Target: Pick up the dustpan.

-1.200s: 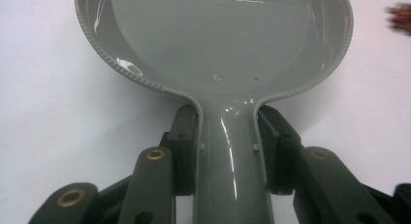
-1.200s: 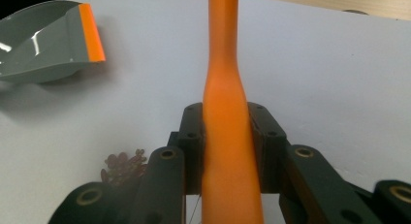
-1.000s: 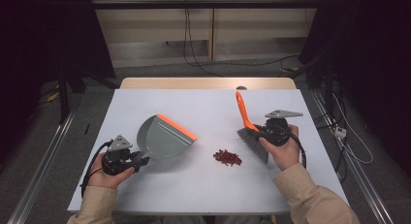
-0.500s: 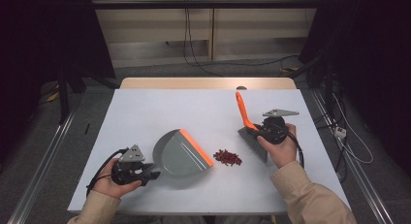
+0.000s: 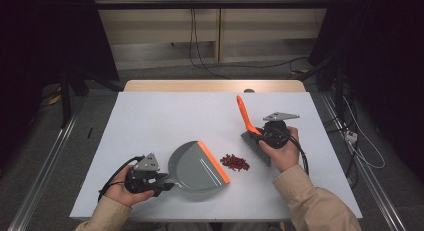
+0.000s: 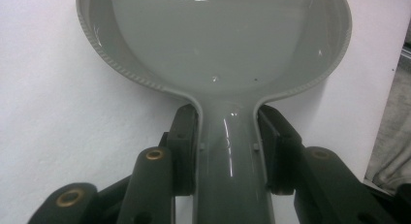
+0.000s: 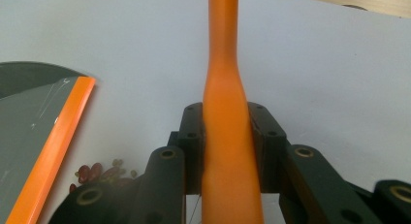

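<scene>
Table (image 5: 165,116) wide open beyond dustpan (image 5: 192,166) lip.

My table (image 5: 165,116) is pale grey-white with a wooden far edge; beyond it black cables (image 5: 195,46) hang down a beige wall panel (image 5: 160,36).

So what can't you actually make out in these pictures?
- Red bits: too small in the high view to identify; partly behind the fingers in the right gripper view.
- Brush bristles: mostly hidden by the right hand.
- Dustpan orange lip: cut off in the left gripper view.
</scene>
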`<state>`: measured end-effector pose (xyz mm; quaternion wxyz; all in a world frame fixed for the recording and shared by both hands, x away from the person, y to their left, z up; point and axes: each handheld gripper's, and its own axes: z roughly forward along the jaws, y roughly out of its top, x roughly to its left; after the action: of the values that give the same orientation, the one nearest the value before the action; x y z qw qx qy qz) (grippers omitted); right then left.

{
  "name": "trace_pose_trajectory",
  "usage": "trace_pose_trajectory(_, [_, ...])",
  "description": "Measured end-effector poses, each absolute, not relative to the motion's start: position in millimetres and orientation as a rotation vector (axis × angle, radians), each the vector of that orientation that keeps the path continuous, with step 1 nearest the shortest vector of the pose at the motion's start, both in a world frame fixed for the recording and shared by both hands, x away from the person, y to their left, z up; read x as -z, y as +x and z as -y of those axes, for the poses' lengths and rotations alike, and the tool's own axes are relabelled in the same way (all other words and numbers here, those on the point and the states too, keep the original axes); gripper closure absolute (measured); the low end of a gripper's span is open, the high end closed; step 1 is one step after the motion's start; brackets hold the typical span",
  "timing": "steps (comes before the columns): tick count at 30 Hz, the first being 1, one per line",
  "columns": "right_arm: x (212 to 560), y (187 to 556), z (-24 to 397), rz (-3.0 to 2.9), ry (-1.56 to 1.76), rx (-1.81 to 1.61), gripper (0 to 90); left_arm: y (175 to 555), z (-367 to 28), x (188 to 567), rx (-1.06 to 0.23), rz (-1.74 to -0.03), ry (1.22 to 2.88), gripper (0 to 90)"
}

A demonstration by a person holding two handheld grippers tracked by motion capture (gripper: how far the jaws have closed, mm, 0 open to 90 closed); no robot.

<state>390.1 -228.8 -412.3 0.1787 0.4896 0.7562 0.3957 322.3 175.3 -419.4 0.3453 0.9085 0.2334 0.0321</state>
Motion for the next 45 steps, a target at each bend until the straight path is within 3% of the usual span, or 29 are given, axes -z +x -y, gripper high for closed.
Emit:
trace_pose_trajectory(24, [417.9,390.5,218.1,-2.164,1.368,-1.093,71.0,320.4,-164.5,428.4,0.015,-0.542,2.376,62.8])
trace_pose_trajectory(32, [419.1,390.2,210.8,-2.175,1.356,-1.094,71.1,321.1,-164.6,429.8,-0.006,-0.536,2.356,61.7])
trace_pose_trajectory(35, [419.0,389.6,209.3,-2.177,1.353,-1.094,71.0,320.9,-165.6,430.1,-0.025,-0.549,2.356,55.9])
trace_pose_trajectory(45, [420.0,385.4,200.6,-2.173,1.319,-1.083,71.1,317.6,-168.3,427.5,-0.041,-0.541,2.346,57.5])
